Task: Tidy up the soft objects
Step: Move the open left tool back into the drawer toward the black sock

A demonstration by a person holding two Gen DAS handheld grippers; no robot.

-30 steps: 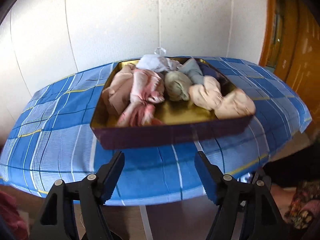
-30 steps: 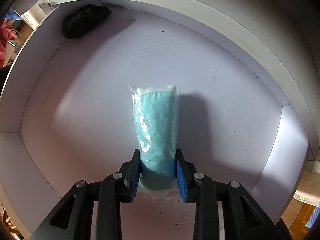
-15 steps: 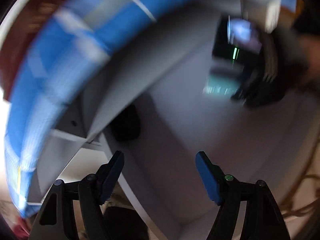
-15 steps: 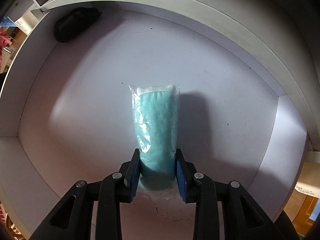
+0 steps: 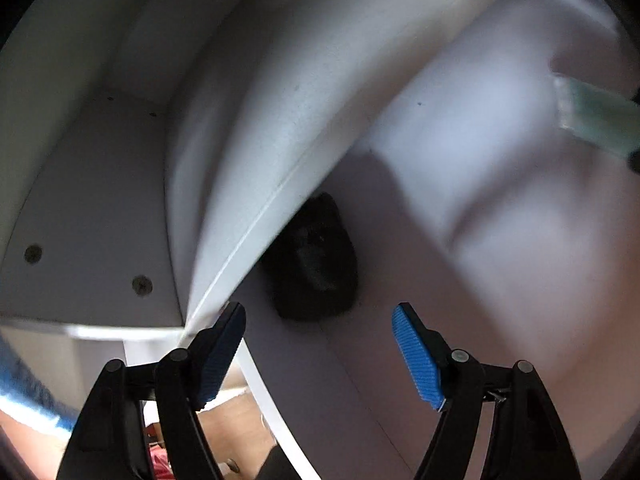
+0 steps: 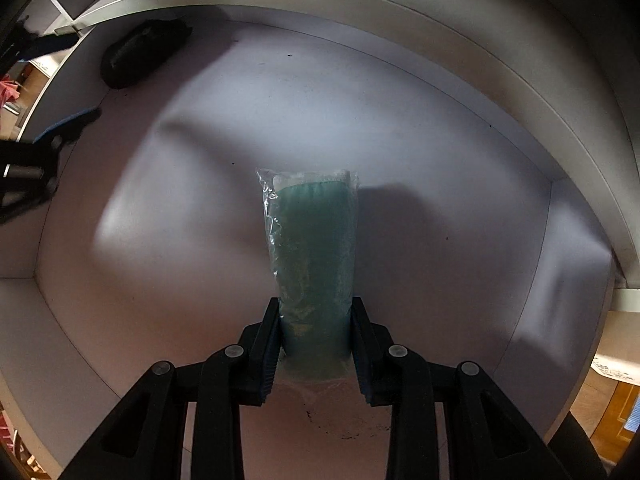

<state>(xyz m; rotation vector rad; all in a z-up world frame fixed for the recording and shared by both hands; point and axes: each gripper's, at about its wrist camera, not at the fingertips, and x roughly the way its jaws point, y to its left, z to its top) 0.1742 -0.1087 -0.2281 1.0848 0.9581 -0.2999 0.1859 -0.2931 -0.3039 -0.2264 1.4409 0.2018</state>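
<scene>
Above the dark bundle (image 5: 316, 260), our spread left gripper (image 5: 320, 354) closes in.
We keep the right gripper (image 6: 316, 350) pinching the bagged teal cloth (image 6: 314, 256) and centre the left's jaws, just widened and empty.

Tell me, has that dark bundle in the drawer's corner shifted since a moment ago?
No. In the right wrist view the dark bundle lies in the same back corner of the white drawer, against its wall.
</scene>
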